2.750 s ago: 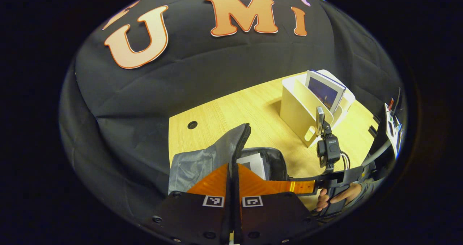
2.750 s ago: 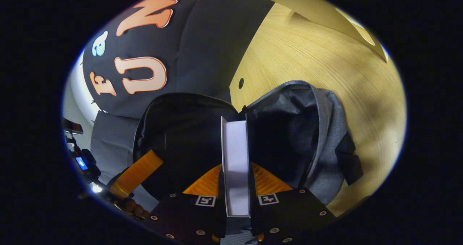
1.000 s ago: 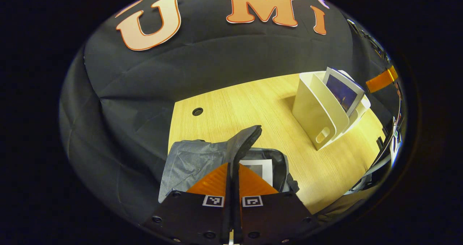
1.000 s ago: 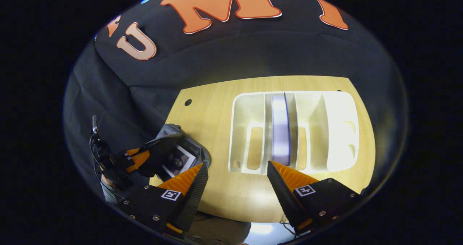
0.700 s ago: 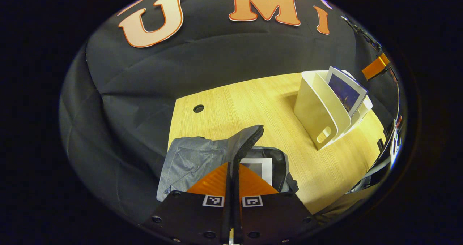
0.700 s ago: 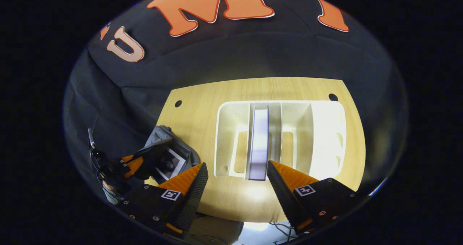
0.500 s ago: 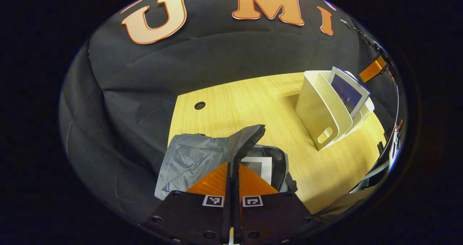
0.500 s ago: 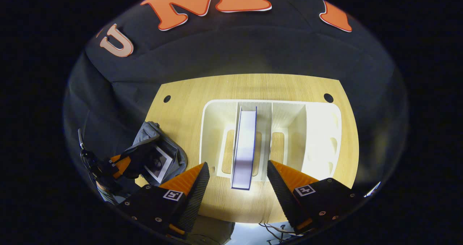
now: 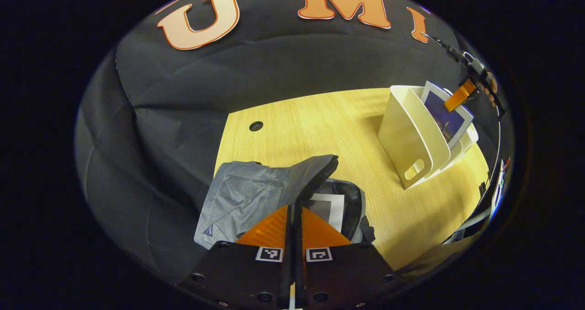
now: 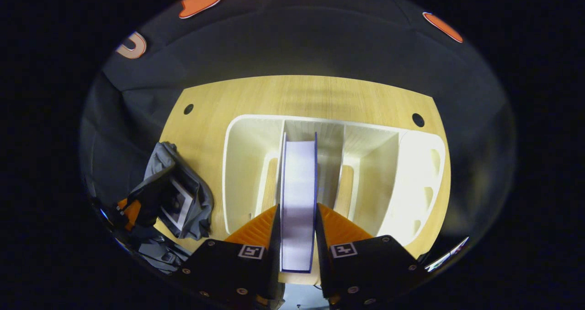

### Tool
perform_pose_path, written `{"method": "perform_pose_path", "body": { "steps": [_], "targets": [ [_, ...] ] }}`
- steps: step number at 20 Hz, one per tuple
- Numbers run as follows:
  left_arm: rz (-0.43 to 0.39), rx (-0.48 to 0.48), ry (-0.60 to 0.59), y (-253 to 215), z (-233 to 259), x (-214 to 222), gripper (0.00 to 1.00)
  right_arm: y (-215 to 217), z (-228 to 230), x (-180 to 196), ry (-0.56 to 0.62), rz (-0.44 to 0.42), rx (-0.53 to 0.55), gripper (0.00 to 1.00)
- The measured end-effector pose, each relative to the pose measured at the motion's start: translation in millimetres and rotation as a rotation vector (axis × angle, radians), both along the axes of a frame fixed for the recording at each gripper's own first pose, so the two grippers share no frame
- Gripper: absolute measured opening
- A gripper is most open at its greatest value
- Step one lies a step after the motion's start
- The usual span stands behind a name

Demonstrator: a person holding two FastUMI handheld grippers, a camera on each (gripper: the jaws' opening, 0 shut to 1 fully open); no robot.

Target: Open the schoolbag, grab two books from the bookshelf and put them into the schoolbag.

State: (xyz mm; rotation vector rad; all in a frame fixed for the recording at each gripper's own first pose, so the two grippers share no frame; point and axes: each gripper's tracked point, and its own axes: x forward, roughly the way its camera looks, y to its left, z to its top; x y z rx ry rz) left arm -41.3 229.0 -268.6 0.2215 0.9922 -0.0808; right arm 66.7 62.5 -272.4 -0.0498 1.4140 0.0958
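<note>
Between right gripper (image 10: 297, 237) jaws, book (image 10: 298, 195), clamped

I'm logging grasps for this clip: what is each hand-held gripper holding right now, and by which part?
The right hand-held gripper clamps the book in the bookshelf by its top edge. The left hand-held gripper pinches the schoolbag by its raised flap edge.

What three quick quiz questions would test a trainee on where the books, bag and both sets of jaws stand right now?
1. True or false: the right gripper has its jaws shut on the book in the bookshelf.
2. What does the left gripper pinch? A) the schoolbag flap B) a book C) nothing
3. Fill in: a book with a white border lies inside the ____.

Key: 1 true; 2 A; 3 schoolbag.
</note>
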Motion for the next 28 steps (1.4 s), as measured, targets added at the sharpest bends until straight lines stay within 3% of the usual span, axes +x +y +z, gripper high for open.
{"method": "perform_pose_path", "body": {
  "steps": [5, 13, 22, 23, 28],
  "targets": [
    [0.008, 0.001, 0.003, -1, -1, -4, 0.04, -5, 7, -5, 0.01, -0.005, -0.004, 0.3],
    [-0.02, -0.007, -0.008, -2, 3, -6, 0.05, -17, 44, -25, -0.05, -0.034, -0.009, 0.29],
    [-0.096, -0.027, -0.005, -3, 0, -9, 0.05, -16, 73, -76, -0.083, -0.089, -0.029, 0.29],
    [-0.11, -0.03, -0.001, -5, 0, -10, 0.01, -14, 74, -84, -0.076, -0.096, -0.027, 0.29],
    [-0.168, -0.038, 0.007, -5, -4, -11, 0.04, -7, 72, -122, -0.057, -0.114, -0.057, 0.28]
  ]
}}
